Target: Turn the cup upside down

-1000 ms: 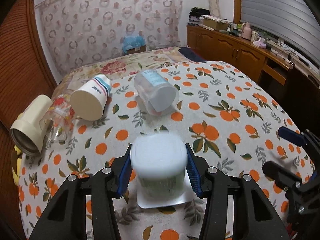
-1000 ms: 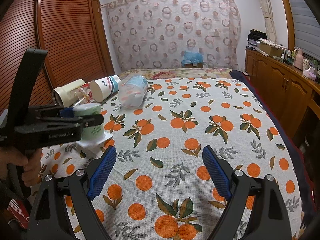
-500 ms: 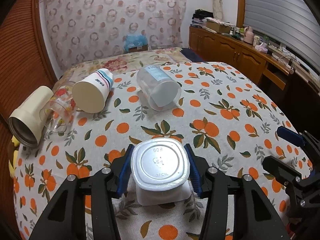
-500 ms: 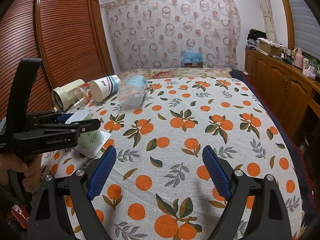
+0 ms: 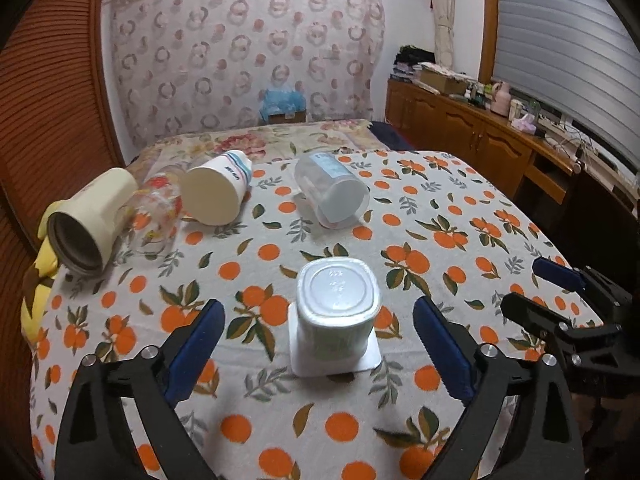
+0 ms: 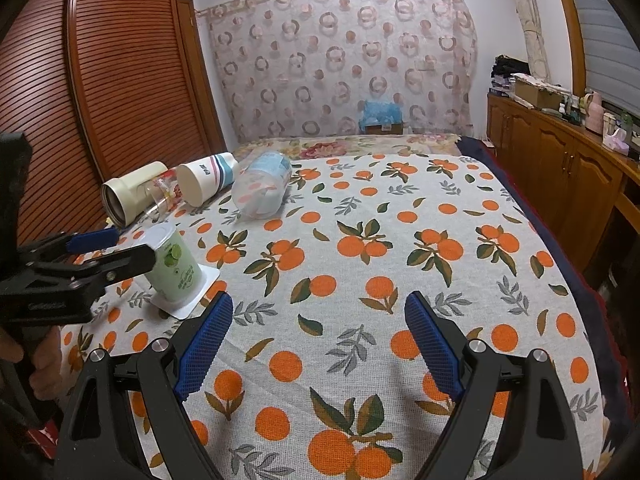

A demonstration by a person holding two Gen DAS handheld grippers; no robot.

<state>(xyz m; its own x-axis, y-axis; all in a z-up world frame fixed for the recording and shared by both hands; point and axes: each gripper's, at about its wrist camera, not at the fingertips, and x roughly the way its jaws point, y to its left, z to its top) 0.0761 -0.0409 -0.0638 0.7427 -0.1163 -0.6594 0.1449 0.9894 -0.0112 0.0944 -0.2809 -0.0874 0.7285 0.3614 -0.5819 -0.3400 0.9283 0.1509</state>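
Cup (image 5: 335, 312) upside down on tablecloth (image 5: 440, 208), left claw (image 5: 320, 344) spread wide — not touching, right claw (image 6: 318, 340) spread too

Even, soft indoor light; sharp focus; strong fisheye bending, dark vignetted corners.

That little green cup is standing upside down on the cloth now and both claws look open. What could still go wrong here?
1. The cup sits on its wide foil lid on soft, wrinkled cloth, so it may tip if the bedding moves.
2. The open left gripper flanks the cup closely; pulling back crookedly could clip it.
3. Four other cups, including the clear one, lie on their sides and might roll if the surface is bumped.
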